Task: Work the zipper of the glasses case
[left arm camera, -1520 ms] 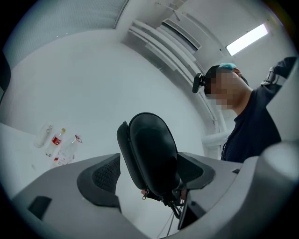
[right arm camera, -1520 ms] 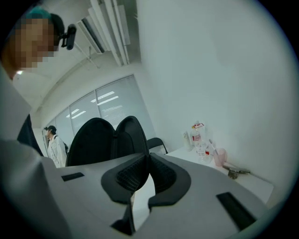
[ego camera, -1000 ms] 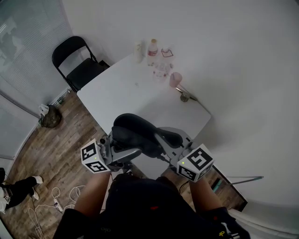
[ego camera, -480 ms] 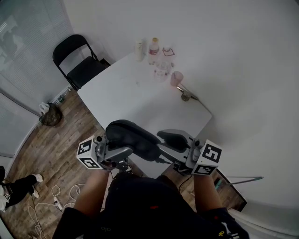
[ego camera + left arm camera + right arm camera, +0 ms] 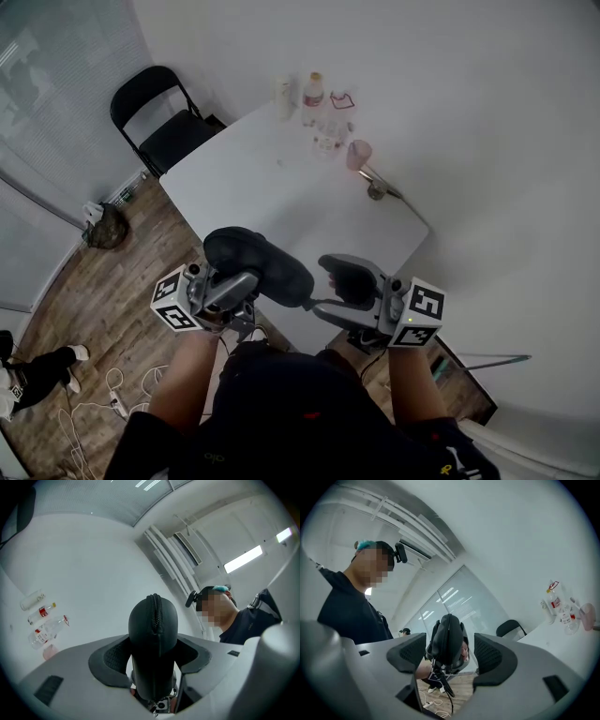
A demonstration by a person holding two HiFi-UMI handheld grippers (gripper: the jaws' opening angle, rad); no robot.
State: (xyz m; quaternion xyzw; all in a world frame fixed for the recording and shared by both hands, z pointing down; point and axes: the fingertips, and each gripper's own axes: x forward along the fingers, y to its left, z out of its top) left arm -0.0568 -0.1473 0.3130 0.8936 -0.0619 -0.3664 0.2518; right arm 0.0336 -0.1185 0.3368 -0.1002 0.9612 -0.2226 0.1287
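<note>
Seemingly resetting the grip between zipper pulls: clamping the glasses case point(image 5: 258, 265) in the closing left gripper point(image 5: 153, 660), pads pressing its sides, holding it aloft above the white table's point(image 5: 281, 187) near edge. Opening the right gripper point(image 5: 451, 657) wide, touching nothing, with the case's end and dangling zipper pull point(image 5: 443, 677) just ahead. Probably needing next: steadying the case, then pinching that pull squarely.

1 glasses case point(image 5: 261, 265), 1 white table point(image 5: 253, 178), 1 blk folding chair point(image 5: 155, 117). On the table: 1 white bottle point(image 5: 281, 91), 1 bottle w/ red label point(image 5: 312, 91), clear bottles point(image 5: 328, 139), approx 2 but can't tell exactly, and 1 pink cup point(image 5: 357, 154). On the floor: 1 dark bag point(image 5: 106, 228).
</note>
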